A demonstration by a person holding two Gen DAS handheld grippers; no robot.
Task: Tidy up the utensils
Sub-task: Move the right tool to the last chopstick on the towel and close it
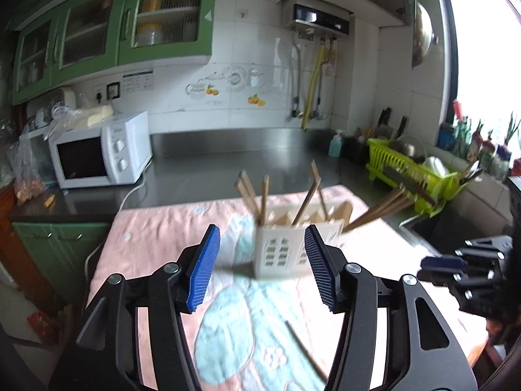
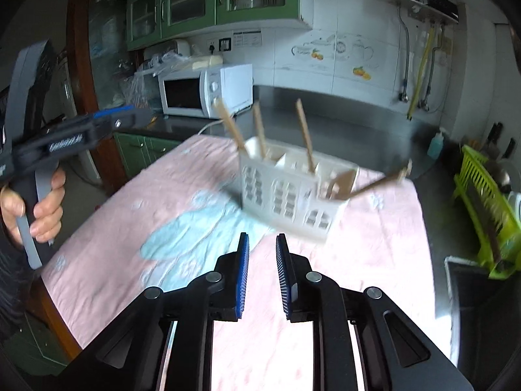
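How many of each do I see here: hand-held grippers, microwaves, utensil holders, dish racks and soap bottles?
grippers: 2, the left gripper and the right gripper
microwave: 1
utensil holder: 1
dish rack: 1
soap bottle: 1
Total: 6

- Utensil holder (image 2: 286,192): cream white, window-shaped cut-out pattern.
- Chopsticks (image 2: 304,135): light tan wood.
- Cloth (image 1: 169,238) on worktop: pink, pale blue motif outlined in cream.
- Left gripper (image 1: 262,265): black frame, ribbed blue fingers (image 1: 203,268).
- Microwave (image 1: 97,153): white, dark door.
- Cabinets (image 1: 162,19): green.
- Dish rack (image 1: 410,169): lime green.
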